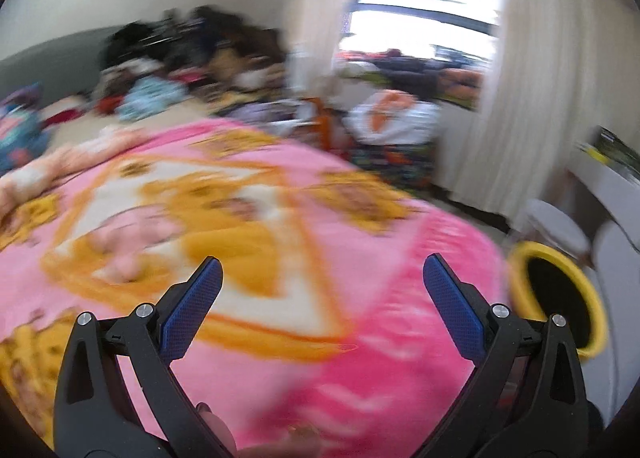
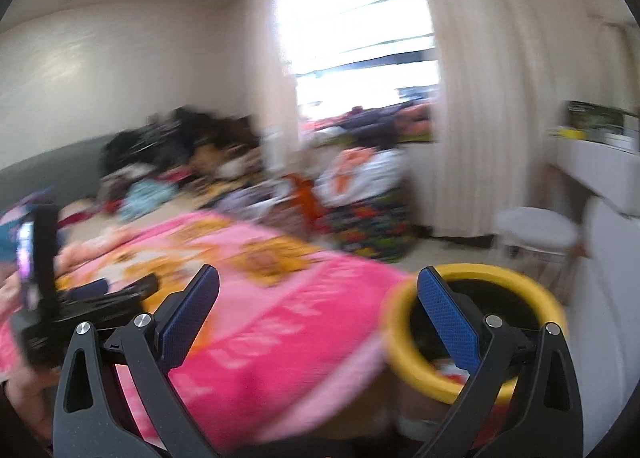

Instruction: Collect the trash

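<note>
Although blur hides any loose trash on the pink blanket (image 1: 360,338), both the left gripper (image 1: 322,290) and right gripper (image 2: 318,302) gape empty, and the yellow-rimmed bin (image 2: 472,338) at lower right looks light, rigid, best gripped by its rim.

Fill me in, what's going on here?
A person carries a gripper in each hand over a bed with a pink blanket. The left gripper and right gripper are both open and empty. A yellow-rimmed bin stands beside the bed. Both views are motion-blurred; no trash is identifiable.
</note>
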The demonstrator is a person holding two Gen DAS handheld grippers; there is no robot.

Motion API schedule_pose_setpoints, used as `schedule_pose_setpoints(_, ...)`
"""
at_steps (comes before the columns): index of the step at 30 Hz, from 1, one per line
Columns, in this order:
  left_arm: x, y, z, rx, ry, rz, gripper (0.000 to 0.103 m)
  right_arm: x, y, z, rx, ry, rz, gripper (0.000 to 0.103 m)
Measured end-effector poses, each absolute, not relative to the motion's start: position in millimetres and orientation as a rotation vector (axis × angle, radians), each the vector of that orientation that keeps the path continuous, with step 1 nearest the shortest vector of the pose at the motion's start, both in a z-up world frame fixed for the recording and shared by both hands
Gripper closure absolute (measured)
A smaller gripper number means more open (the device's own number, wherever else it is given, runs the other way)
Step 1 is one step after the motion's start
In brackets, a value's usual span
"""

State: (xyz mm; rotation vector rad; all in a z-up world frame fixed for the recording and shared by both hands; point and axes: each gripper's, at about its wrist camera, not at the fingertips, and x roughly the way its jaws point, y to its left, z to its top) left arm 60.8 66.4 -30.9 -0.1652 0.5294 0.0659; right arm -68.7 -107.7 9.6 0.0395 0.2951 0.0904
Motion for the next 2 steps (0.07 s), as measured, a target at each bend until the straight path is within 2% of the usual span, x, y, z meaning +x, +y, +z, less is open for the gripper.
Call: schedule_pose_setpoints(2, 65, 122, -41, -0.185, 0.564, 0.218, 0.011, -45, -65, 9, 0.001, 0.371, 0.255, 0.006)
